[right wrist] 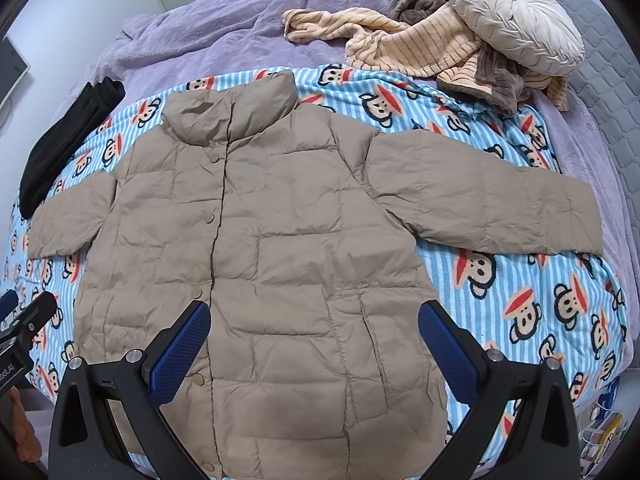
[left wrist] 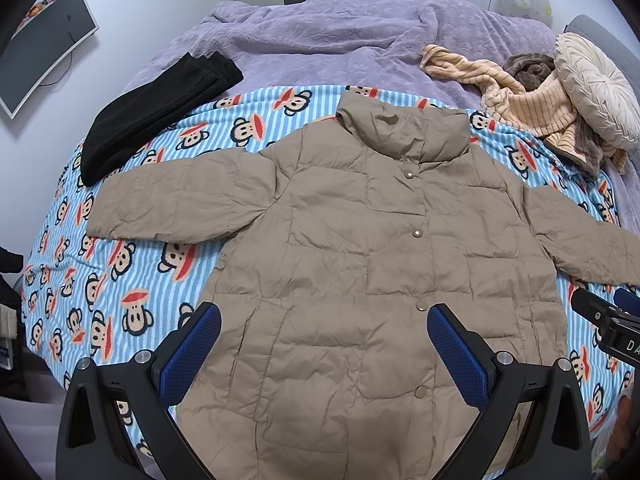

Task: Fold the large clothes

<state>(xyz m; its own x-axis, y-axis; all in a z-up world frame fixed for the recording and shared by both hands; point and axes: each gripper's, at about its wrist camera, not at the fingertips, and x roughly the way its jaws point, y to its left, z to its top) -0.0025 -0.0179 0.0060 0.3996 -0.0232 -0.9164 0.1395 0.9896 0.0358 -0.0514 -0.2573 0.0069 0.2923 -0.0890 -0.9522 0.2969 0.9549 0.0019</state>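
A tan quilted puffer jacket [left wrist: 352, 240] lies flat, front up and buttoned, on a blue striped monkey-print blanket [left wrist: 120, 264], with both sleeves spread out sideways and the collar at the far end. It also shows in the right wrist view [right wrist: 280, 240]. My left gripper [left wrist: 324, 320] is open and empty, held above the jacket's lower left part. My right gripper [right wrist: 314, 320] is open and empty, held above the jacket's lower right part. The right gripper's tip also shows at the right edge of the left wrist view [left wrist: 600, 312].
Folded black trousers [left wrist: 156, 108] lie at the blanket's far left. A heap of beige striped and brown clothes [right wrist: 432, 48] and a round cream cushion [right wrist: 516, 12] lie at the far right on a purple bedspread [left wrist: 320, 40]. A monitor [left wrist: 44, 44] hangs on the left wall.
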